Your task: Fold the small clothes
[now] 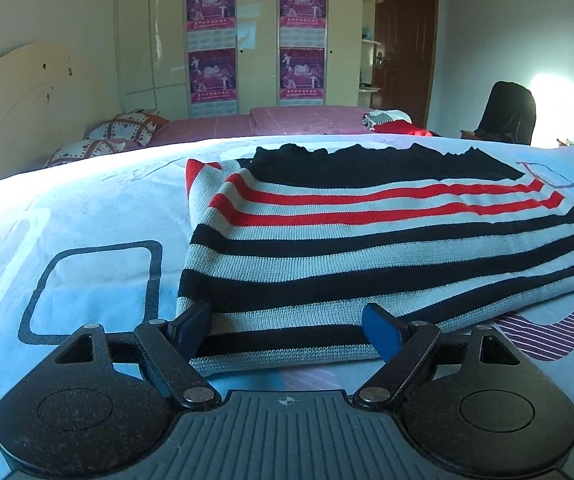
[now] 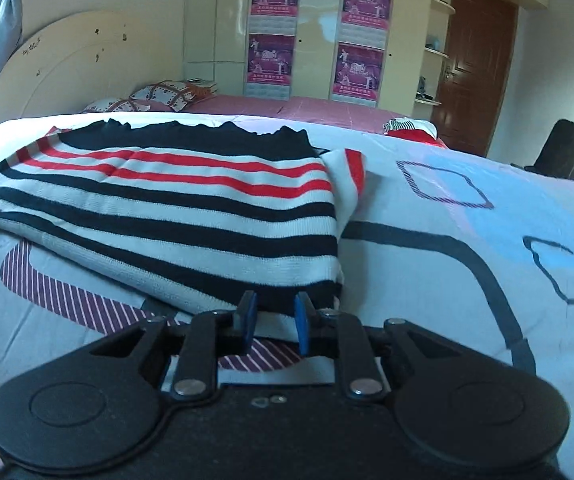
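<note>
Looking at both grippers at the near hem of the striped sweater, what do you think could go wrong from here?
The left gripper is wide open around the striped sweater hem, while the right gripper sits narrower at its corner; uneven grasps could skew the fold. A sleeve pokes out on the right and may flop loose. Either gripper might also pinch the bedsheet underneath.
</note>
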`<state>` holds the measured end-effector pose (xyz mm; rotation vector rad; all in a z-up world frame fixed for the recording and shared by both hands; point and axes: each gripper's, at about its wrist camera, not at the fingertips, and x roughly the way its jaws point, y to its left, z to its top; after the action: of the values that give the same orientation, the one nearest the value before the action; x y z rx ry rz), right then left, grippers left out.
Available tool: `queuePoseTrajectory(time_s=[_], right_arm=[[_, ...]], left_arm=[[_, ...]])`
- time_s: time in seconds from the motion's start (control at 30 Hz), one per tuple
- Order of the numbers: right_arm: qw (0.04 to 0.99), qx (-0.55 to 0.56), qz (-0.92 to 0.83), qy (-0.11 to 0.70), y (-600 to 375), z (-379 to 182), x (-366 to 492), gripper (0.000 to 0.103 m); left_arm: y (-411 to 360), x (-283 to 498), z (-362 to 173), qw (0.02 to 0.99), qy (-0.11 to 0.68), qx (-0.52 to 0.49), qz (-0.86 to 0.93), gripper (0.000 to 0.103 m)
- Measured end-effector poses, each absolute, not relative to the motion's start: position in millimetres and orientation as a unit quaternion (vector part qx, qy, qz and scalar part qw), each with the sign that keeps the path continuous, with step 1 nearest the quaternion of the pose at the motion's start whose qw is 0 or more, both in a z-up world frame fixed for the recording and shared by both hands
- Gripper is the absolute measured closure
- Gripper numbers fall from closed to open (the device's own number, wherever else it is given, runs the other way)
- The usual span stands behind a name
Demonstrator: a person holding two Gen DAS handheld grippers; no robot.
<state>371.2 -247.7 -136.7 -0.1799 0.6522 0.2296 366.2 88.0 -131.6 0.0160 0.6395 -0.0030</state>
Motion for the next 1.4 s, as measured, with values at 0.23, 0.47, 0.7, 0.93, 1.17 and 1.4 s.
queuePoseTrajectory(time_s=[0.23,0.47,0.7,0.93,1.17,1.4], right_arm=[[0.951,-0.067,0.077,0.291,-243.5,-119.8,363.2,0.083],[0.94,-0.062,0.073,0.326,-249.1,-139.5,370.1,0.087],[0.941,-0.086,0.07,0.32,-243.0,-141.5,366.9,0.087],[0.94,-0.093,0.06,0.322,-238.4,-113.7,355.0,0.076],[0.939,0.053,0.098,0.326,-236.6,-85.1,308.8,0.073],[0.922,0.172,0.113,0.328,-223.5,-78.5,301.4,0.08]], left_arm=[[88.6,366.6,-126.6,0.946,0.322,0.008,0.015,0.02],[107.0,377.4,-141.9,0.934,0.351,-0.047,0.04,0.0],[107.1,374.4,-145.6,0.934,0.35,-0.051,0.044,0.0],[115.0,346.0,-126.9,0.926,0.359,-0.089,0.073,0.0],[150.8,280.4,-130.8,0.882,0.31,-0.353,-0.011,0.024],[148.1,282.7,-161.3,0.834,0.291,-0.469,-0.01,0.024]])
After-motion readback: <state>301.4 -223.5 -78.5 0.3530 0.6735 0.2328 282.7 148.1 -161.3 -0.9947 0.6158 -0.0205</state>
